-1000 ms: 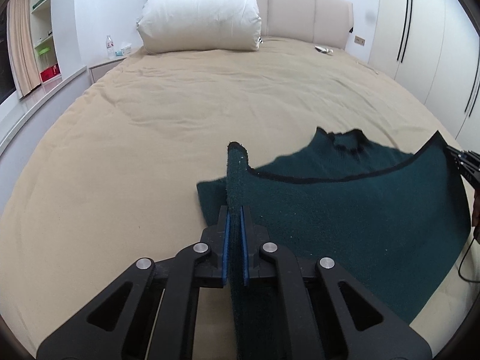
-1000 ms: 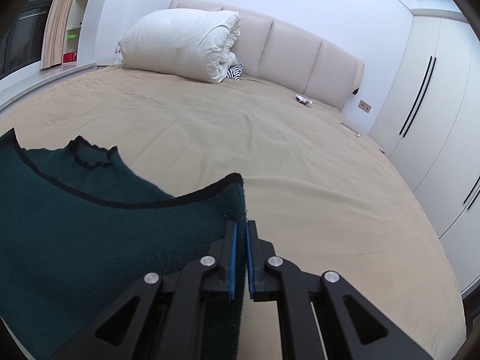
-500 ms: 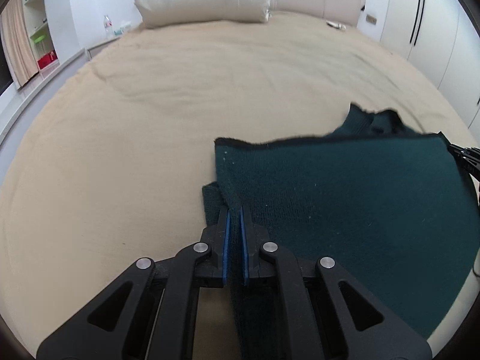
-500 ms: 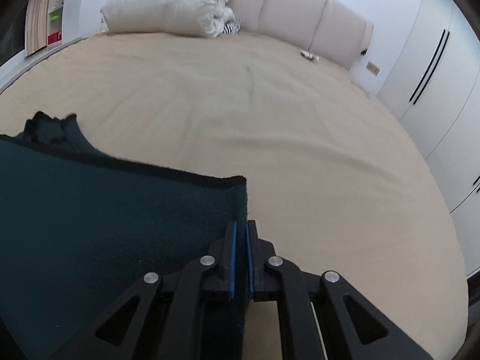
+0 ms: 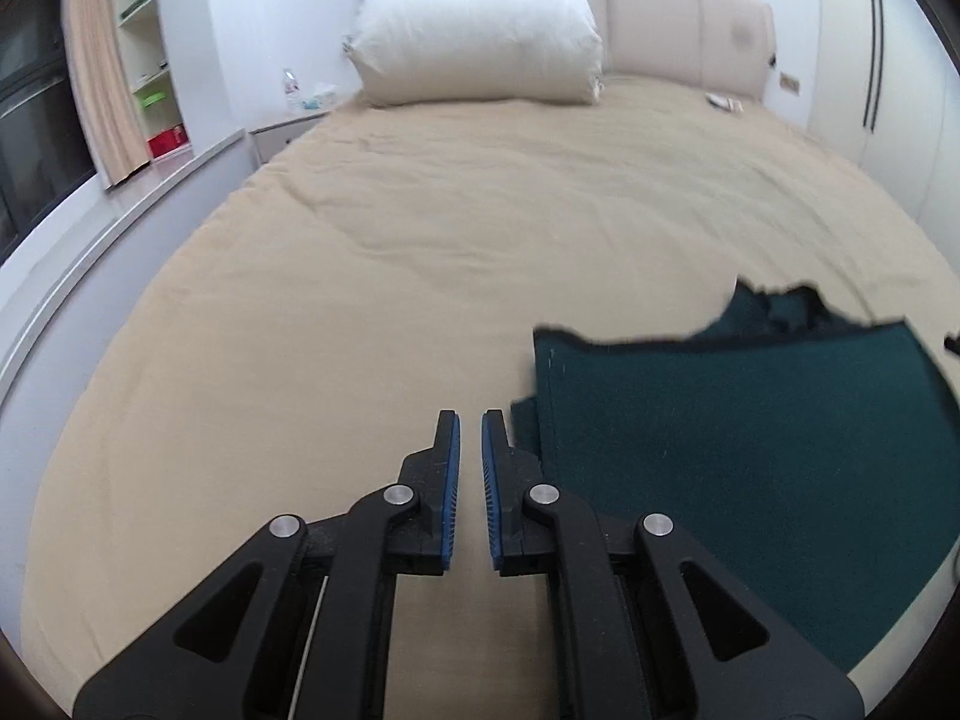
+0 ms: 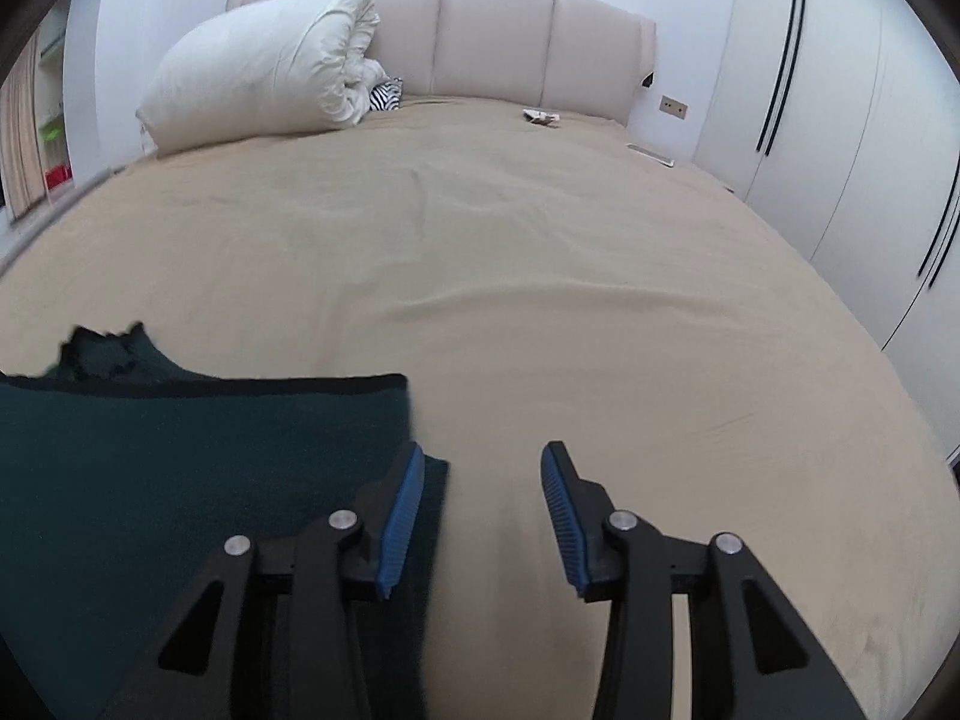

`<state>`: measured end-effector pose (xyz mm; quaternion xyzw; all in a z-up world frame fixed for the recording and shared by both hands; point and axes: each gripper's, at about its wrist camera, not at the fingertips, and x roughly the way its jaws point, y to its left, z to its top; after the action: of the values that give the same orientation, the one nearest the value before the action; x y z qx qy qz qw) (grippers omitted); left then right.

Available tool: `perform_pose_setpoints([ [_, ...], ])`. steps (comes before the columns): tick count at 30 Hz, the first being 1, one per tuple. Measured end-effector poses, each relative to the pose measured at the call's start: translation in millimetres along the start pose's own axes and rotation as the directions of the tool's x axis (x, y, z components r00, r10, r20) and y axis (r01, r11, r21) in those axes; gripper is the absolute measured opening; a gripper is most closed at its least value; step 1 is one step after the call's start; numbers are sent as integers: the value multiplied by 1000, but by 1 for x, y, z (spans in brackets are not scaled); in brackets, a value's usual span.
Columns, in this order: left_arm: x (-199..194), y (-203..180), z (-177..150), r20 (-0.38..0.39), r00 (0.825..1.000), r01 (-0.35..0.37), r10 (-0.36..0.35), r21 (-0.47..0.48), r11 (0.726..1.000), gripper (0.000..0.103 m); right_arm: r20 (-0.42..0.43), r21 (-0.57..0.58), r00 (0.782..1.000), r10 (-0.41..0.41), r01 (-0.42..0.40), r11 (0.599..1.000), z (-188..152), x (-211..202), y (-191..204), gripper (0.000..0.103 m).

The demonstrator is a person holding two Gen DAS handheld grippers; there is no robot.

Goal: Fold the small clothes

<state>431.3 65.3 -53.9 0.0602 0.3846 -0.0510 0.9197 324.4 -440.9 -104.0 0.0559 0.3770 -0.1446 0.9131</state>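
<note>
A dark green knitted garment lies folded over on the beige bed, its collar poking out past the far fold edge. In the right wrist view it fills the lower left. My left gripper is slightly open and empty, just left of the garment's left edge. My right gripper is wide open and empty, above the garment's right edge; its left finger overlaps the cloth in view.
A big white pillow lies at the beige headboard. A striped item sits beside it. A small object lies near the headboard. White wardrobes stand right, a nightstand and shelves left.
Both grippers held the garment's hem and carried it forward over the garment. Now both have opened, let go and drawn outward; the cloth lies folded on the bed.
</note>
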Motion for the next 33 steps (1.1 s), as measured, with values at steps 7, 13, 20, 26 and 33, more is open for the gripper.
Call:
perform_pose_setpoints([
  [7, 2, -63, -7, -50, 971, 236, -233, 52, 970, 7, -47, -14, 908, 416, -417, 909, -20, -23, 75, 53],
  [13, 34, -60, -45, -114, 956, 276, -270, 45, 960, 7, -99, 10, 909, 404, -405, 914, -58, -9, 66, 53],
  [20, 22, -40, -53, -110, 947, 304, -301, 9, 953, 7, -56, 173, 956, 286, -273, 946, -67, -14, -5, 33],
  [26, -9, -49, -54, -87, 953, 287, -290, -47, 957, 7, 19, 187, 922, 386, -382, 905, -63, -60, 23, 47],
  [33, 1, -65, -76, -157, 936, 311, -315, -47, 949, 7, -84, 177, 819, 567, -548, 817, -87, -49, 79, 59],
])
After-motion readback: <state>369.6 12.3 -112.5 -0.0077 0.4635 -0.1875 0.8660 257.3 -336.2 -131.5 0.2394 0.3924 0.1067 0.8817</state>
